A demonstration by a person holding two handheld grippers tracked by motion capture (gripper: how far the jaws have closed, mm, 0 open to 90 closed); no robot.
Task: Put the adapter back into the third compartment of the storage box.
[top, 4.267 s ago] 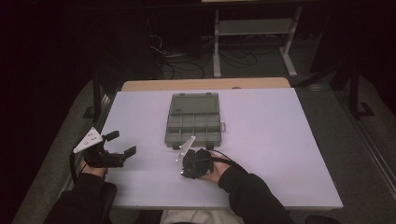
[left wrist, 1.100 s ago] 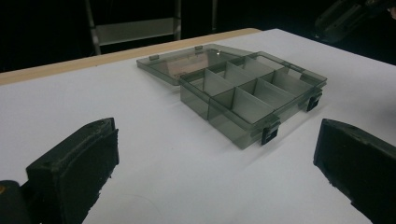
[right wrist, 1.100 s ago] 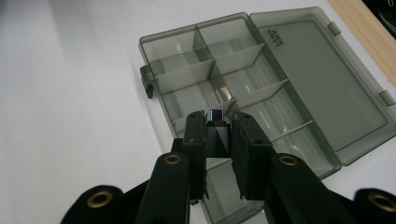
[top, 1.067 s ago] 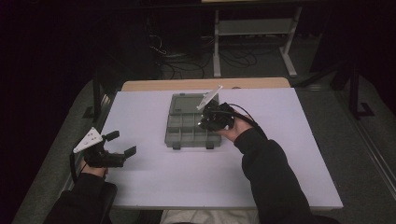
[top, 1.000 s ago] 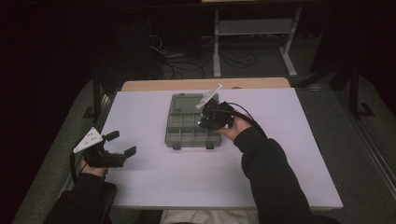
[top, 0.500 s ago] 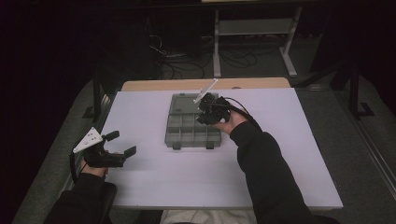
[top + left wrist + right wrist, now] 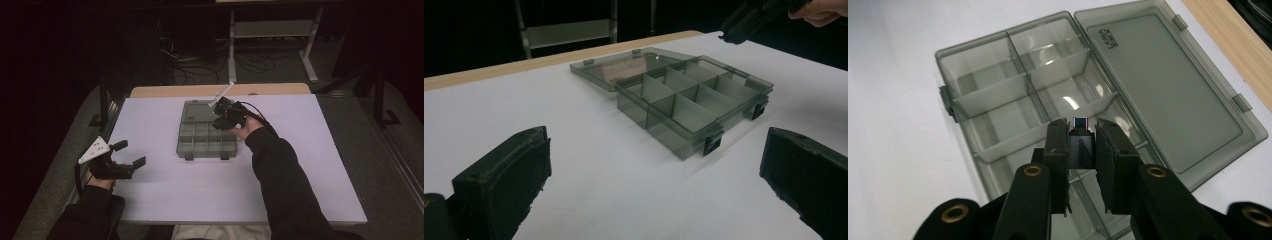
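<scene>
Since a few seconds ago, right hand-held gripper (image 7: 1082,131) has travelled from worktop (image 7: 310,165) to above the open organiser box (image 7: 1013,95), clamped on a small adapter (image 7: 1082,145); its lettering unreadable. Left hand-held gripper (image 7: 131,153) rests, jaws apart.

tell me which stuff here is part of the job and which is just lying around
In the job:
right gripper, shut on a small grey adapter
open compartment box, lid folded flat

Just about:
left gripper, open, off to the side
metal shelf frame behind the table
floor cables
</scene>
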